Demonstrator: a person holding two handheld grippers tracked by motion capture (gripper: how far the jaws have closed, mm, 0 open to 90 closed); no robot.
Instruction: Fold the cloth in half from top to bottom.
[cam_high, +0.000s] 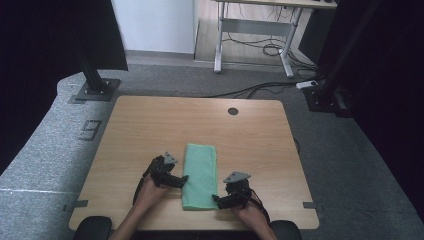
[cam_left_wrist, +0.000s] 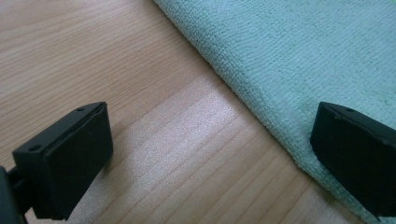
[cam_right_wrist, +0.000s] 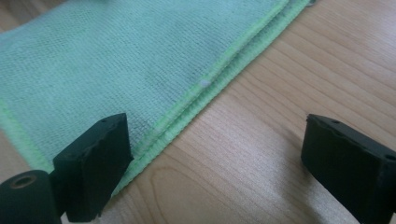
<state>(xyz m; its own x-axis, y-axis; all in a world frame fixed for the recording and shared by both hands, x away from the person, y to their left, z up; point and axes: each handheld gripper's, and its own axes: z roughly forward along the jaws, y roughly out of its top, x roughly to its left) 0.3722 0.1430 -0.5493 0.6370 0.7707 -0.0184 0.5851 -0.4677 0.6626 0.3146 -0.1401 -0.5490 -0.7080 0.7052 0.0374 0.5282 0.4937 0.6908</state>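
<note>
A light green cloth (cam_high: 200, 176) lies folded into a long narrow strip on the wooden table (cam_high: 150, 125), near the front edge. My left gripper (cam_high: 186, 178) is open at the cloth's left edge, about halfway along. In the left gripper view one jaw rests over the cloth (cam_left_wrist: 299, 56) and the other over bare wood. My right gripper (cam_high: 216, 199) is open at the cloth's front right corner. In the right gripper view the stitched, layered edge of the cloth (cam_right_wrist: 116, 70) runs between the jaws, nothing pinched.
A round cable hole (cam_high: 233, 111) sits near the table's far edge. A black stand base (cam_high: 95, 90) is on the carpet beyond the far left corner. Cables and a desk frame (cam_high: 255, 30) lie on the floor behind.
</note>
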